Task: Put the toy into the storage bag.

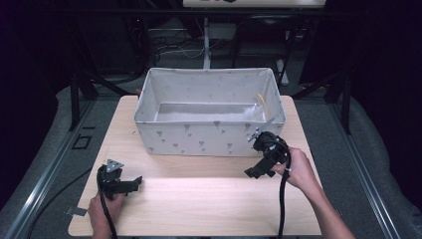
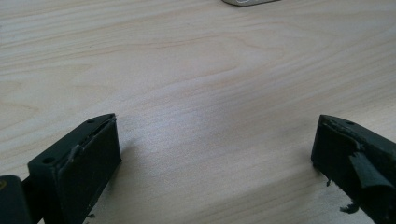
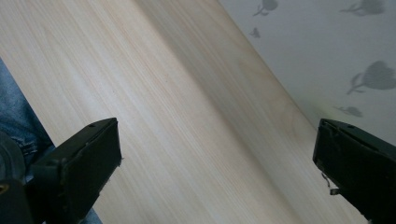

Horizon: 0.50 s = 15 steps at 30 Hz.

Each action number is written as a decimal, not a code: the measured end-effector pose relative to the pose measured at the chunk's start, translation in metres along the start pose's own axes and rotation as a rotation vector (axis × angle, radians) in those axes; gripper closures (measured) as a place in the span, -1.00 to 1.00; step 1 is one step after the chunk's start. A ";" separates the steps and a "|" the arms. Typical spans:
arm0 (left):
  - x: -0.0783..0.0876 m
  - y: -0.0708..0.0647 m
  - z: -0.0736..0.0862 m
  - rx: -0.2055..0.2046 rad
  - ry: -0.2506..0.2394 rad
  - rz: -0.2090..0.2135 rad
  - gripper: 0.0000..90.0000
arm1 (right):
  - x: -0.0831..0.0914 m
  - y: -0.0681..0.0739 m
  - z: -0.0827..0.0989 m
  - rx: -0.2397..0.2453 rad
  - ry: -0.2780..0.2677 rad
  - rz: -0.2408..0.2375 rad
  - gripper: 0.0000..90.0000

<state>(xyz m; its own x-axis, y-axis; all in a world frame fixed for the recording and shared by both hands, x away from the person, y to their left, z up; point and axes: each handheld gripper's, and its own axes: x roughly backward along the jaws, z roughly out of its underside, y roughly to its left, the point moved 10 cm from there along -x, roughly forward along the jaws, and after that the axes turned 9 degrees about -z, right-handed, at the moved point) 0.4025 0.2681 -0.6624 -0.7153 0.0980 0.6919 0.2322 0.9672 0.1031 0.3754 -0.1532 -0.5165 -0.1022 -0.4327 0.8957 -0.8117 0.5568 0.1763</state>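
A white fabric bin (image 1: 209,134) printed with small grey hearts stands at the back middle of the wooden table (image 1: 199,199). Its inside looks bare apart from a thin yellow strand (image 1: 261,101) near its right wall. My left gripper (image 1: 130,183) rests low at the table's front left, open, jaws wide apart over bare wood (image 2: 210,121). My right gripper (image 1: 254,173) hovers just before the bin's right front corner, open too, nothing between its jaws. The bin's patterned wall (image 3: 327,56) runs along the right of the right gripper view.
Beyond the table's far edge are dark frame legs, cables and a white post (image 1: 206,45). A small piece of grey tape (image 1: 77,211) sticks out at the front left corner. A pale object's edge (image 2: 250,2) peeks in at the top of the left gripper view.
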 end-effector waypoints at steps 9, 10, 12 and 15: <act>0.000 0.000 0.000 -0.001 0.000 -0.001 -0.97 | -0.048 0.011 0.025 0.002 0.039 -0.042 -1.00; 0.000 0.000 0.000 -0.001 0.002 0.000 -0.97 | -0.052 0.012 0.028 0.002 0.048 -0.048 -1.00; 0.000 0.000 0.000 -0.001 0.000 -0.001 -0.97 | -0.060 0.013 0.034 0.001 0.055 -0.049 -1.00; 0.000 0.000 0.000 0.000 0.001 0.001 -0.97 | -0.073 0.014 0.043 0.002 0.057 -0.050 -1.00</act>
<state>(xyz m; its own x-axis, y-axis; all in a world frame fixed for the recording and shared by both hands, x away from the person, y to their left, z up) 0.4025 0.2680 -0.6624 -0.7148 0.0983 0.6924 0.2324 0.9672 0.1025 0.3466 -0.1439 -0.5966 -0.0283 -0.4187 0.9077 -0.8161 0.5340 0.2209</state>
